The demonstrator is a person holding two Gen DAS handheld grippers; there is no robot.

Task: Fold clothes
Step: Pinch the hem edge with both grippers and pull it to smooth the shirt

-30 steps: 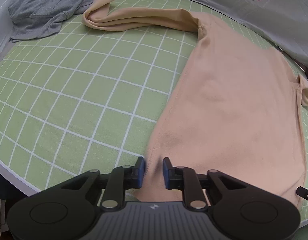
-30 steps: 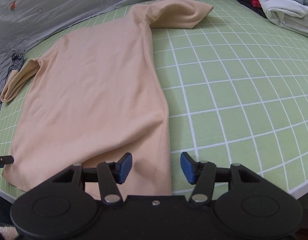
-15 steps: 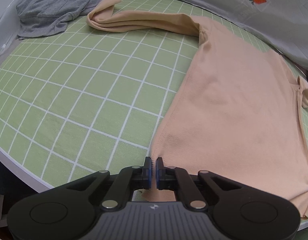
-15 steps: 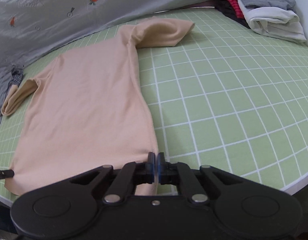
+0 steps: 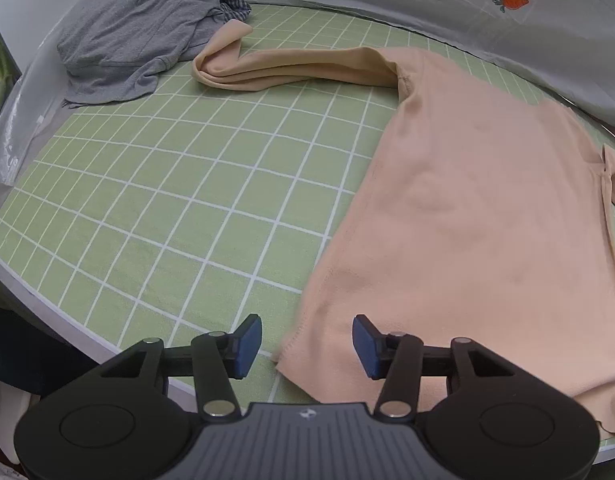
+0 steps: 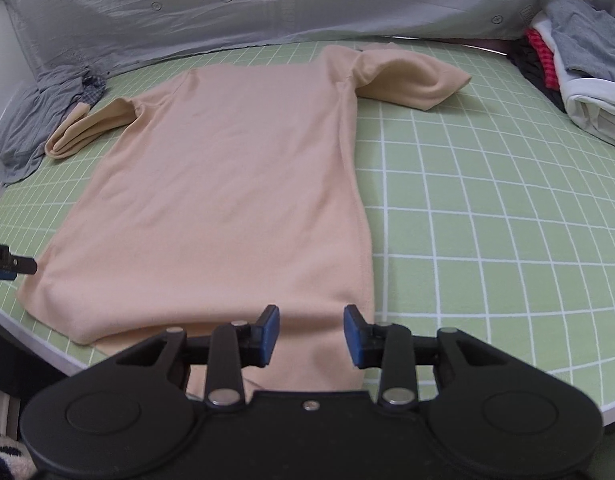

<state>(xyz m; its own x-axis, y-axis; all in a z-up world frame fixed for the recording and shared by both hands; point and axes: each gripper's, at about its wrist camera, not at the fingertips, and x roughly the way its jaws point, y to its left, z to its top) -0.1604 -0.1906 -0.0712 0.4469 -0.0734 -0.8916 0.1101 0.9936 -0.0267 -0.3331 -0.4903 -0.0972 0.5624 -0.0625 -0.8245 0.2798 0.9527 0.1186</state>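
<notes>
A peach long-sleeved shirt (image 5: pixel 467 208) lies flat on the green gridded mat (image 5: pixel 167 200), hem toward me; it also shows in the right wrist view (image 6: pixel 227 200). Its left sleeve (image 5: pixel 275 68) stretches out sideways, its right sleeve (image 6: pixel 411 80) is bunched. My left gripper (image 5: pixel 307 344) is open and empty over the hem's left corner. My right gripper (image 6: pixel 310 334) is open and empty over the hem's right corner, which hangs slightly off the mat's front edge. The left gripper's fingertip (image 6: pixel 11 262) shows at the right wrist view's left edge.
A grey garment (image 5: pixel 135 36) lies crumpled at the mat's far left. A pile of grey, white and red clothes (image 6: pixel 571 64) sits at the far right. A grey carrot-print sheet (image 6: pixel 267 4) runs along the back. The mat's front edge (image 5: pixel 67 336) is close.
Both grippers were shut on the hem's corners half a second ago. Both have opened and let the shirt go; the hem now lies on the mat.
</notes>
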